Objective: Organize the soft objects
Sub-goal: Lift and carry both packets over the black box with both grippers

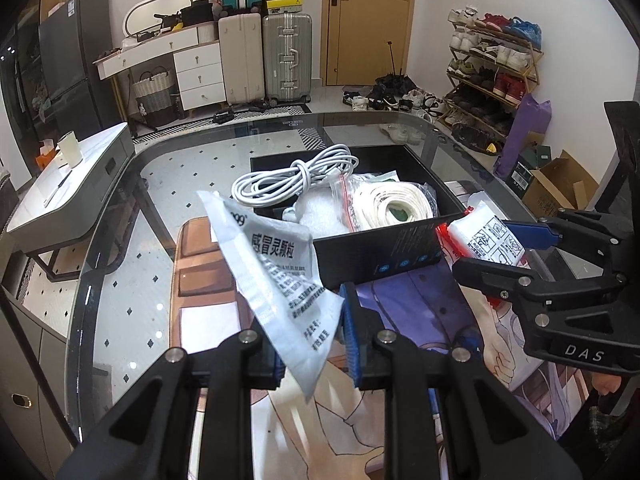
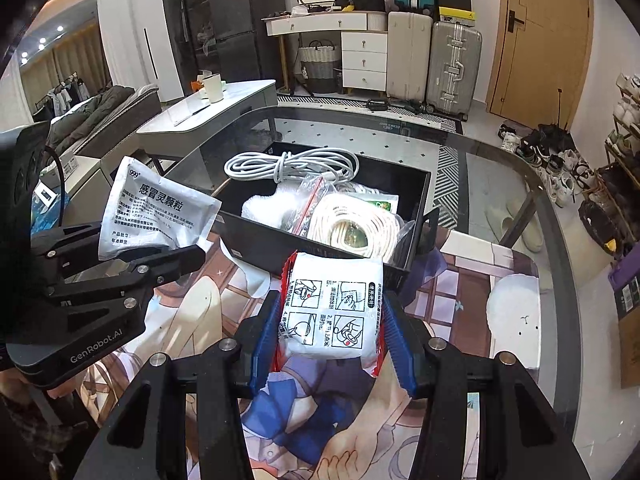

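Note:
My left gripper (image 1: 314,350) is shut on a flat white medicine sachet (image 1: 276,276) printed with black characters, held up above the printed mat; the same sachet (image 2: 154,216) shows at the left of the right wrist view. My right gripper (image 2: 330,334) is shut on a puffy white packet with red edges (image 2: 334,312) bearing instruction pictures, also seen in the left wrist view as the packet (image 1: 486,242). Both hang just before a black open box (image 1: 392,248) that holds a coiled white cable (image 1: 296,180), a white rope coil (image 1: 396,204) and a clear zip bag (image 2: 310,204).
The box stands on a glass table (image 1: 168,168) with a printed anime mat (image 2: 192,320) under it. Beyond the table are a low white side table (image 2: 224,108), suitcases (image 1: 286,58), a shoe rack (image 1: 494,68) and cardboard boxes (image 1: 556,184).

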Motion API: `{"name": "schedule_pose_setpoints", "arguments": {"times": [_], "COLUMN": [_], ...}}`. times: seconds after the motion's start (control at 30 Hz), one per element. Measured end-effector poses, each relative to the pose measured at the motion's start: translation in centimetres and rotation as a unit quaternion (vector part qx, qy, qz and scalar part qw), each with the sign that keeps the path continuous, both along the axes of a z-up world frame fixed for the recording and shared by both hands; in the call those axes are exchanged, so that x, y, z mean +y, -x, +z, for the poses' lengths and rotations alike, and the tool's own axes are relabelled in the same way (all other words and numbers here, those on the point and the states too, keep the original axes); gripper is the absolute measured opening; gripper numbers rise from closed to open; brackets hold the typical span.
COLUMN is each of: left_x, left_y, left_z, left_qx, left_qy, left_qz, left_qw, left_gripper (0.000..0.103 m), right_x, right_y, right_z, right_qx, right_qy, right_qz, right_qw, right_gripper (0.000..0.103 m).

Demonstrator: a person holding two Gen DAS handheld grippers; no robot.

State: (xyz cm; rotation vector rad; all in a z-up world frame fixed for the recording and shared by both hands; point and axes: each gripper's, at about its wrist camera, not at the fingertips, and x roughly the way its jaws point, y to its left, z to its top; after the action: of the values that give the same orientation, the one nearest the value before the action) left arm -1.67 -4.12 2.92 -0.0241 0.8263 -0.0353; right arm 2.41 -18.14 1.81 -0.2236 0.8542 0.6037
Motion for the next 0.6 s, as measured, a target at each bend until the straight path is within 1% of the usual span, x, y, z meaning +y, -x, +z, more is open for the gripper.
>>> {"name": "schedule_pose_setpoints", "arguments": {"times": [0.23,0.6], "left_x": [0.1,0.2], "left_y": [-0.5,-2.0], "left_z": [1.2,3.0], "left_qx": [-0.011,-0.025], "left_qy": [-0.007,-0.012], "left_qz": [0.005,0.003], "left_qw": [0.9999,0.9996], "left_gripper": [0.021,0.021], "right_x": [0.3,1.0], "right_y": [-0.9,-2.7], "right_z": [1.6,2.9], "right_qx": [-0.011,-0.019], "right_qy": [-0.009,-0.018], "right_qz": [0.001,0.0], "right_qw": [1.0,1.0], "right_gripper": [0.05,0.05]}}
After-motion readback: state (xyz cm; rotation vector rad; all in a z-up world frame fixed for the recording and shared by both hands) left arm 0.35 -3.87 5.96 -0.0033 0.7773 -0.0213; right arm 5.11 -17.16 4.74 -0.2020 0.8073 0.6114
